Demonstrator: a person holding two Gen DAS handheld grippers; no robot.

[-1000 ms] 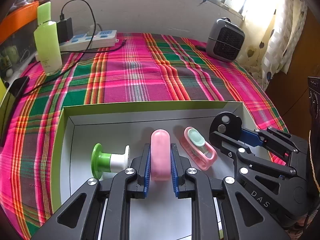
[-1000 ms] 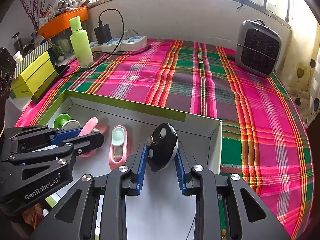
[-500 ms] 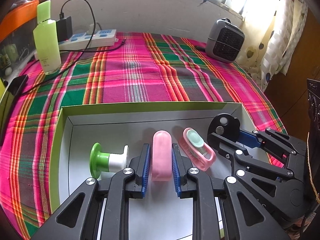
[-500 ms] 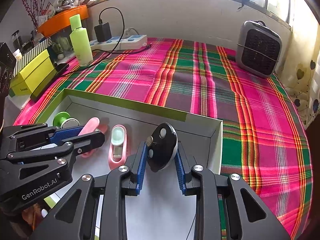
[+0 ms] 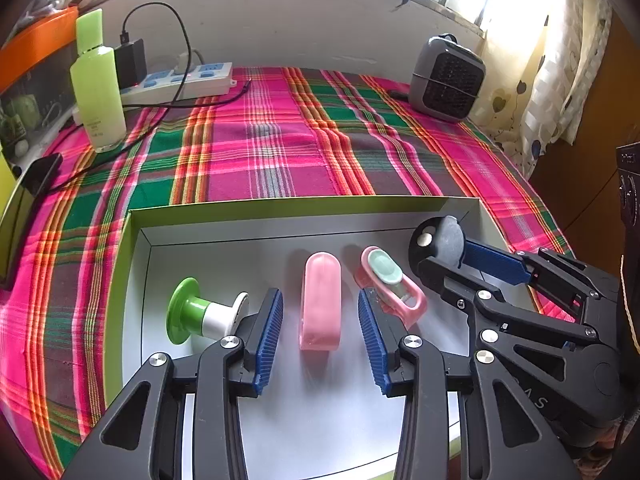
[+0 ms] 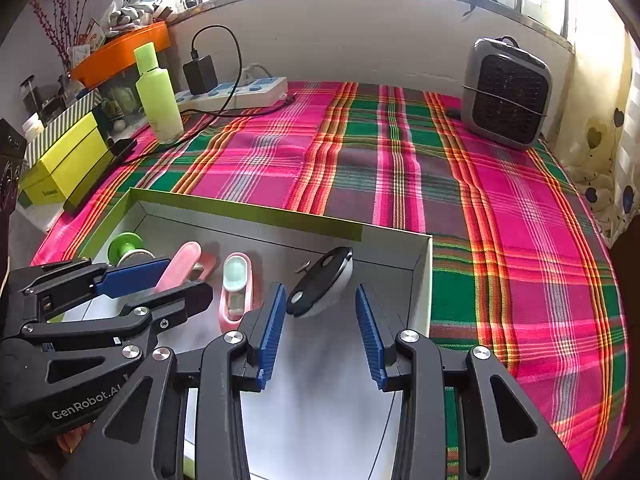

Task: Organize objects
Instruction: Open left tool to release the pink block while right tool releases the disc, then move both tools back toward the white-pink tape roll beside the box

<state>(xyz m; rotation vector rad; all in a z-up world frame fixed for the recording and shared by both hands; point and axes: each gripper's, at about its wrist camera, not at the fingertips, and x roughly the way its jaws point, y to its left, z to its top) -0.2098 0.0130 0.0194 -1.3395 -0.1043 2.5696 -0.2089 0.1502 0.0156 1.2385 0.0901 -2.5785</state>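
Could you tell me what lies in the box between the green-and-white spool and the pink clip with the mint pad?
The pale pink rounded plastic case, seen in the left wrist view.

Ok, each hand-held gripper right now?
Left hand-held gripper: just opened, flat pink plastic case released between its jaws.
Right hand-held gripper: just opened, round black disc released.

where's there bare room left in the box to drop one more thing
Free: the box floor nearest the cameras, behind the item row. Crowded: the row itself, green spool, pink case, pink clip, black disc. The plaid cloth beyond the box lies bare.
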